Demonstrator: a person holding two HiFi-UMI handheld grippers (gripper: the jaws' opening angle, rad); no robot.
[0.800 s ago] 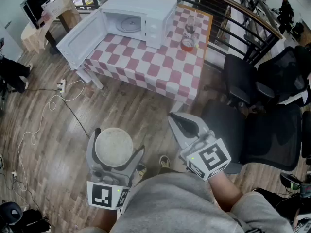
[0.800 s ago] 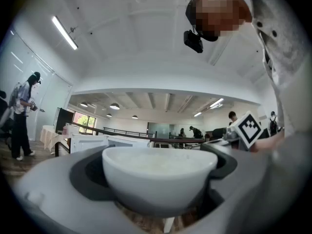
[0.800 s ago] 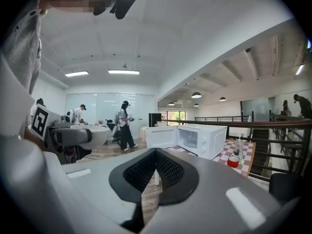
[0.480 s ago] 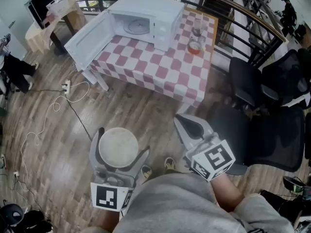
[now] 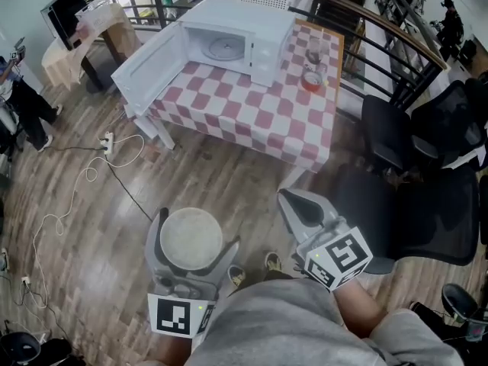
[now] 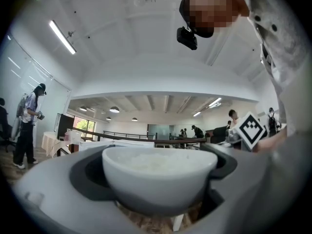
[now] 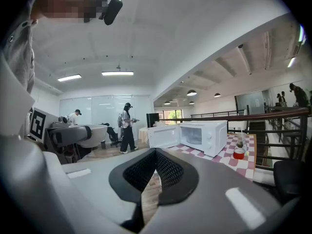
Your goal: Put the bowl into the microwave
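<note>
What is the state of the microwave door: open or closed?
Open. The door stands swung wide out from the microwave, and the round turntable inside shows.

The bowl (image 5: 191,239) is smooth, glossy white, ceramic by its look. The right gripper (image 7: 153,152) has a matt grey plastic shell and black ribbed pads (image 7: 170,172). The floor (image 5: 229,166) is wood-grain plank with a soft sheen. The tablecloth (image 5: 252,109) is checked cloth — the microwave (image 5: 244,10) smooth white.

A checked table (image 5: 259,117) bears a microwave (image 5: 263,29) (door open).
</note>
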